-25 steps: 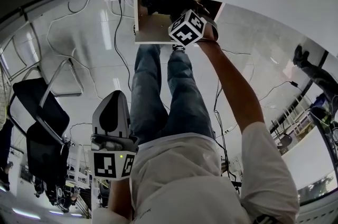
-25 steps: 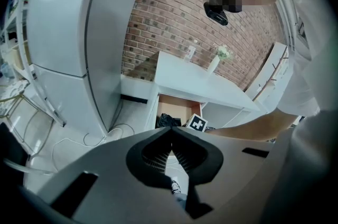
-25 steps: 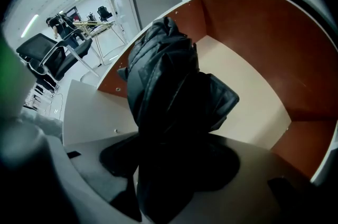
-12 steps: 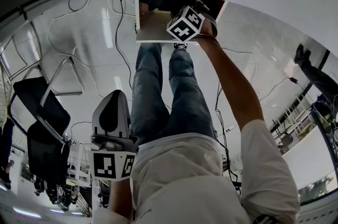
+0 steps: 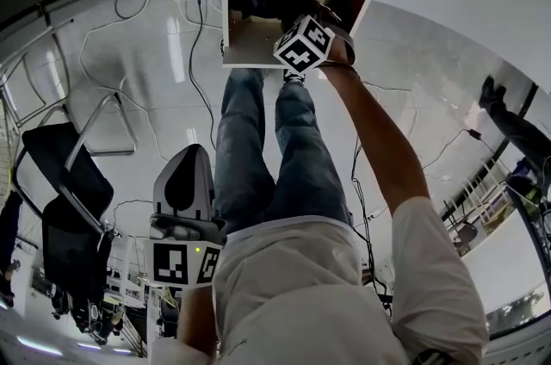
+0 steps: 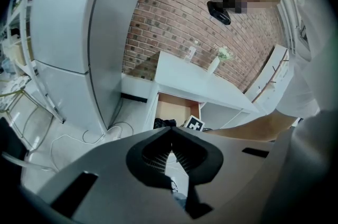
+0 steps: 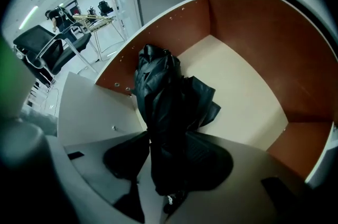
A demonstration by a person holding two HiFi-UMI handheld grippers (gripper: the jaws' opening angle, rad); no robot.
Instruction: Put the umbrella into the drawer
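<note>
The right arm [image 5: 379,144] stretches forward and down, and its right tool [image 7: 168,150] points steeply downward. Its jaws have just been closing, and the pads press on the umbrella [image 7: 161,91] between them. The left tool [image 6: 170,132] is held low beside the torso, tilted downward, jaws together with nothing between them.

Umbrella [image 7: 165,93] in drawer [image 7: 248,101], between jaws of right gripper [image 7: 170,162].

Bright overhead light glares on the glossy floor [image 5: 146,88]; drawer [image 5: 250,45] shadowed inside, fisheye edges dark.
</note>
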